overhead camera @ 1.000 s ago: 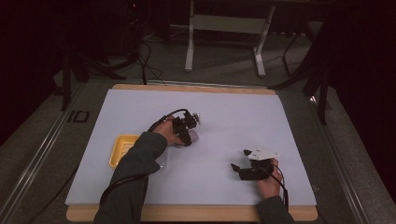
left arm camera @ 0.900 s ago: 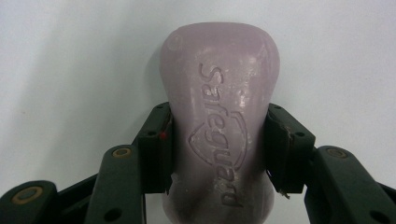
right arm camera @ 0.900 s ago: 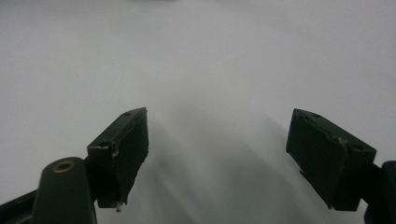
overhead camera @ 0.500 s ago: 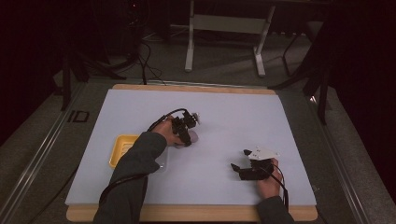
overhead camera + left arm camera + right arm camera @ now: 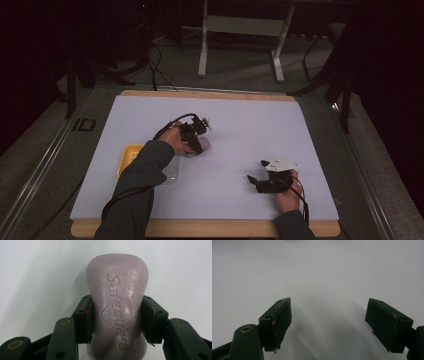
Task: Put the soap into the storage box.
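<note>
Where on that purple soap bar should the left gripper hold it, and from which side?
Across the narrowed waist of the soap bar, coming in along its length from one end. The left gripper already has its pads on both long sides there, where the bar pinches in, so it should slip less.

Dim lab: white table (image 5: 310, 130), floor cables (image 5: 160, 65).

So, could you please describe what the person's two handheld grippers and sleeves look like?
The left gripper and the right gripper have black, blocky jaws on arms with brass-coloured pivot pins; one pad of the left carries a small red dot. In the high view, a black cable loops from the left one, a pale three-cornered plate tops the right, and the sleeves are dark grey.
</note>
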